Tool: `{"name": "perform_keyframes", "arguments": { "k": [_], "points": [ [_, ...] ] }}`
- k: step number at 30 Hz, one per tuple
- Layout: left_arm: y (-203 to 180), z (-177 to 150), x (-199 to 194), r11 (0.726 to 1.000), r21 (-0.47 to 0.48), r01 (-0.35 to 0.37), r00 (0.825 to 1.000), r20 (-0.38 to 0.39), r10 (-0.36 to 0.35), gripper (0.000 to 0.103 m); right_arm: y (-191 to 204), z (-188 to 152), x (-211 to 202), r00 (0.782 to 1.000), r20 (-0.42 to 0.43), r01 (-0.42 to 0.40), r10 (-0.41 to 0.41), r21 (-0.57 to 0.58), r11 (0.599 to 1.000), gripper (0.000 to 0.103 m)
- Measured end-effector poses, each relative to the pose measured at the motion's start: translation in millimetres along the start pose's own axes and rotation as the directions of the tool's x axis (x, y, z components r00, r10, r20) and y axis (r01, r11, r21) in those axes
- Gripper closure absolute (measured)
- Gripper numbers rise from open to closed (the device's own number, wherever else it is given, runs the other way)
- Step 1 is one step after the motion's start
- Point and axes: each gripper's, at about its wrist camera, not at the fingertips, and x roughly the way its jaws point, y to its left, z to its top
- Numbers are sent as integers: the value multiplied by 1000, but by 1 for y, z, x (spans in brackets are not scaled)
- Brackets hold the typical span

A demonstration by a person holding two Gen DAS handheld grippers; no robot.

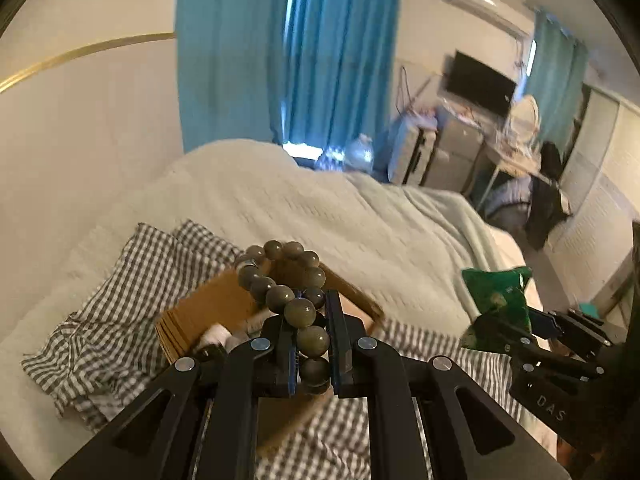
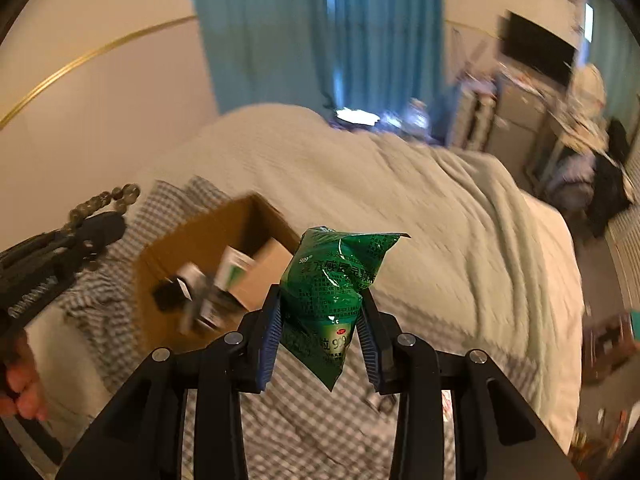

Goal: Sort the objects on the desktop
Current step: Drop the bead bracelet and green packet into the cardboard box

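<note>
Above one cardboard box [image 2: 224,240], left gripper [image 1: 312,344] grips one bead bracelet [image 1: 280,280], right gripper [image 2: 320,320] one green sachet [image 2: 332,280].

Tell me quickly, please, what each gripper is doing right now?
Left gripper: shut on grey-green bead bracelet.
Right gripper: shut on crumpled green plastic sachet.

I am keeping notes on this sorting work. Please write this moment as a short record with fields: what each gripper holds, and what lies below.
left gripper: shut on bead bracelet, held above the box
right gripper: shut on green packet, lifted in the air
cardboard box: open, on the checked cloth, small items inside
surface: bed with a pale blanket
picture: blurred
</note>
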Motion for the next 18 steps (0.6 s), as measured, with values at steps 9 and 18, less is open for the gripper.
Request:
{"name": "perform_keyframes", "arguments": {
  "k": [9,18],
  "points": [
    [66,-20,90,991,-63,-116,985,-136,107,92,45,15,107,987,-124,-101,99,-8,995,68],
    [86,-31,111,989,-55,-138,978,-163,127,90,50,15,145,977,-143,-156,158,22,988,53]
  ]
}}
